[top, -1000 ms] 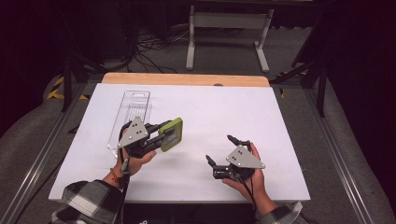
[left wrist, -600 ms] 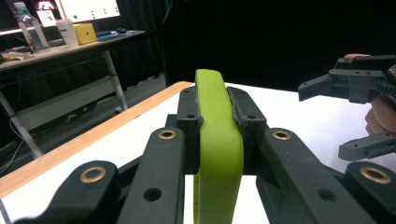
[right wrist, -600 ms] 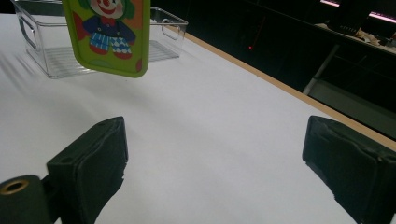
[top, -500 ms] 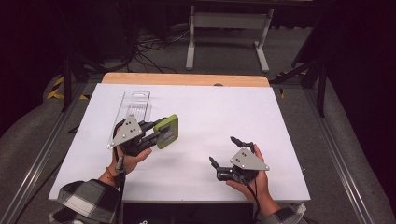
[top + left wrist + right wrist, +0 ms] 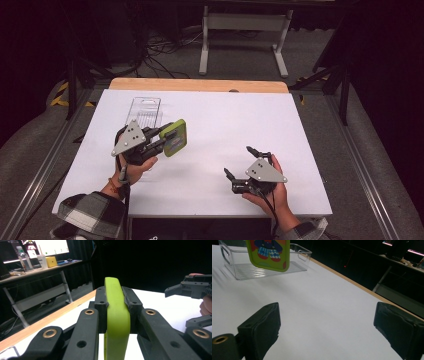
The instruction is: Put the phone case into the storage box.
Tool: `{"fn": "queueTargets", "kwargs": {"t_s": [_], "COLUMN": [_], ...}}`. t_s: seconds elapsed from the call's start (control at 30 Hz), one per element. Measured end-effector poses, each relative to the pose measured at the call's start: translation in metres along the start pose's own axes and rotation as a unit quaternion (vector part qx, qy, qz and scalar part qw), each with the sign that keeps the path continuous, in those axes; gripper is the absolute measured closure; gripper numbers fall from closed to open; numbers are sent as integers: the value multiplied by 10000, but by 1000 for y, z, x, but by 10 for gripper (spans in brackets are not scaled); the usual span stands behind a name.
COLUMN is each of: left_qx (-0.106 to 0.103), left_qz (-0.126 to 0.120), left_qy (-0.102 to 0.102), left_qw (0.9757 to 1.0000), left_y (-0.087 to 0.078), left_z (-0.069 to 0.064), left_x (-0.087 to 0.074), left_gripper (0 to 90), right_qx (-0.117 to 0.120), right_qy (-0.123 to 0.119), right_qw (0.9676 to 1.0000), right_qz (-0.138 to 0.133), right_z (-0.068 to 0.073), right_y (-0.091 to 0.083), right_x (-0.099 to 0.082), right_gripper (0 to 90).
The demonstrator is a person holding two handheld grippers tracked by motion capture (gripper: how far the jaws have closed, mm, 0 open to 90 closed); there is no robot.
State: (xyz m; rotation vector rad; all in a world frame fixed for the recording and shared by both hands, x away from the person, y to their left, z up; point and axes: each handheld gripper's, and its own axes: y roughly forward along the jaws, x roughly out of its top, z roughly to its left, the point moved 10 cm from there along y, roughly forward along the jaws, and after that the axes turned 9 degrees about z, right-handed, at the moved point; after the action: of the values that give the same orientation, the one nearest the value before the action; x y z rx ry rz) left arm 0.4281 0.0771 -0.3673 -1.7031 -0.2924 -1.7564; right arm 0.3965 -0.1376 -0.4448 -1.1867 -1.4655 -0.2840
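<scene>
High view: my left claw (image 5: 167, 139) clamps the lime-green rubbery phone case (image 5: 174, 137), so I'd keep it squeezed and lower it level into the clear plastic tray (image 5: 145, 111), right claw (image 5: 239, 161) wide, empty.

Dim lab or recording studio, white-topped table (image 5: 215, 115) ringed by black curtains, cables (image 5: 160, 47) on grey carpet behind the table, side bench (image 5: 37, 271) with a lit monitor (image 5: 51, 247), bottles and cups

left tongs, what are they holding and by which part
The left tongs clamp a green phone case across its thin edge at one end. The right tongs hold nothing.
</scene>
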Motion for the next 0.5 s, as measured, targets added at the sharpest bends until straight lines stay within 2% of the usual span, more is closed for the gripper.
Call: {"fn": "queueTargets", "kwargs": {"t_s": [0.17,0.5], "left_qx": [89,205], "left_qz": [-81,-75], "left_qy": [-29,-78], "left_qw": [9999,9997], "left_y": [-4,-10], "left_z": [6,17], "left_x": [2,1], "left_gripper": [772,772], "right_qx": [-4,8], "right_qy": [-1,-26], "right_qw": [10000,10000], "right_qz": [-1,7], "right_z": [0,0], "right_y": [0,0], "right_x": [0,0], "right_gripper": [76,76]}}
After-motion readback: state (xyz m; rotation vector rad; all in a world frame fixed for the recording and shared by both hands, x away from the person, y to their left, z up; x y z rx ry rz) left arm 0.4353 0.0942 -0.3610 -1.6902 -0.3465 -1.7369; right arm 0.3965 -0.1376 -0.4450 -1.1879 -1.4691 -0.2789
